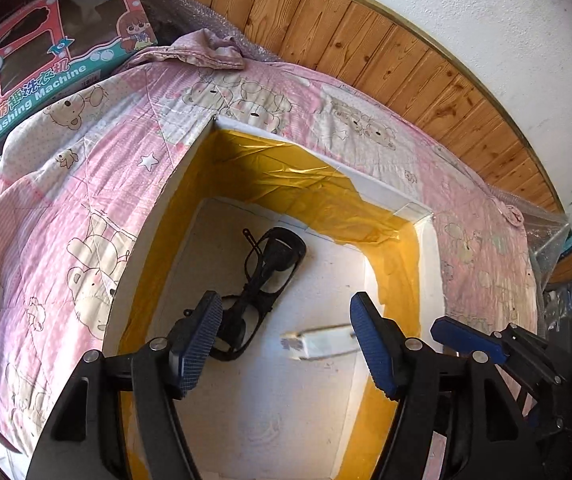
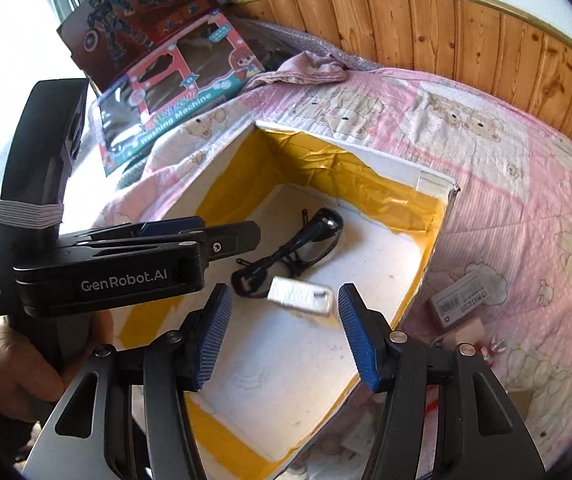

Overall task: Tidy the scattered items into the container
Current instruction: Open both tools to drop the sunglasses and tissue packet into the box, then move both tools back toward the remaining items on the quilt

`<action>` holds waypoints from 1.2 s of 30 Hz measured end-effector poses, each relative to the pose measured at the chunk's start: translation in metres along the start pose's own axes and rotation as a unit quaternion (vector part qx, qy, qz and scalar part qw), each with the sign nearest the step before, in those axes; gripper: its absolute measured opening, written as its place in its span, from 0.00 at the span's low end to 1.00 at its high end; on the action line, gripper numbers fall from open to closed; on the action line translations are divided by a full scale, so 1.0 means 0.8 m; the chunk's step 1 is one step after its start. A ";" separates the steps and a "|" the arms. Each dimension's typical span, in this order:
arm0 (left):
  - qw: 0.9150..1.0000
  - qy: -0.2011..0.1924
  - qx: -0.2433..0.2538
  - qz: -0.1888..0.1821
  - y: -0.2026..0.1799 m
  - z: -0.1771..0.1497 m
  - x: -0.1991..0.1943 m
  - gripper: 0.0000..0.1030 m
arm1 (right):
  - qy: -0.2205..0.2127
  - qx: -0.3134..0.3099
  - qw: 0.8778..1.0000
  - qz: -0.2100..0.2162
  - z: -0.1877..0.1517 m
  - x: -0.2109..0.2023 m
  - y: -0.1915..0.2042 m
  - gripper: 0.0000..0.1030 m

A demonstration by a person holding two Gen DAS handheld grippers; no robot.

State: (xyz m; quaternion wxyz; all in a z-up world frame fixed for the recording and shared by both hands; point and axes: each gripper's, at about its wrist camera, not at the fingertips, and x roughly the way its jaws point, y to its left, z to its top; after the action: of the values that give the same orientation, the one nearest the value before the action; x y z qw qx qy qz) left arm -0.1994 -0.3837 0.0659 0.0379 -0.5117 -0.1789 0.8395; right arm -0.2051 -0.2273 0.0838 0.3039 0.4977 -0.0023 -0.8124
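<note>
Reading "Washing Machine" on the toy box (image 2: 174, 92) propped far left, a darker box showing a robot figure (image 2: 126, 28) behind it. "GenRobot.AI" is printed on the left tongs (image 2: 222, 240), held sideways by a hand (image 2: 18, 364); in their own view the left tongs (image 1: 286, 340) are spread wide, gripping nothing. The right tongs (image 2: 286, 332) hang apart too, empty, over the white foam box (image 2: 429, 276) with yellow tape inside. On its floor lie black glasses (image 2: 297, 248) and, just beside them, a blurred white packet (image 2: 299, 294). Right, outside the box on the pink bear-print quilt (image 2: 517, 208), sits a small labelled carton (image 2: 465, 300), text unreadable. Wood panelling (image 2: 465, 40) backs the bed.
</note>
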 end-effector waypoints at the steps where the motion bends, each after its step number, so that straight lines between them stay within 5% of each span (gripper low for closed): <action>1: 1.000 -0.003 -0.003 -0.002 0.000 -0.007 -0.009 0.67 | -0.006 0.001 1.000 0.008 -0.008 -0.009 0.002 0.57; 10: 0.997 -0.079 0.008 0.019 -0.013 -0.087 -0.089 0.67 | -0.061 0.002 0.997 0.054 -0.096 -0.072 0.021 0.53; 17: 0.990 -0.110 0.086 0.008 -0.060 -0.166 -0.129 0.67 | -0.112 0.029 0.991 0.071 -0.168 -0.117 0.015 0.51; 26: 0.984 -0.080 0.152 -0.048 -0.138 -0.234 -0.113 0.67 | -0.104 0.117 0.986 0.064 -0.262 -0.132 -0.039 0.51; 32: 0.979 -0.053 0.190 -0.054 -0.188 -0.252 -0.081 0.67 | -0.089 0.178 0.980 0.014 -0.298 -0.126 -0.090 0.35; 36: 0.978 -0.028 0.200 -0.052 -0.209 -0.248 -0.047 0.67 | -0.076 0.215 0.974 -0.004 -0.315 -0.117 -0.122 0.33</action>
State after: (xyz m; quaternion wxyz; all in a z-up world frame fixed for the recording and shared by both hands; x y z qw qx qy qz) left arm -0.0287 -0.1854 0.0729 0.1785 -0.4599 -0.0346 0.8692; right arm -0.0193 -0.0258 0.0024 0.1854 0.4881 -0.1978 -0.8296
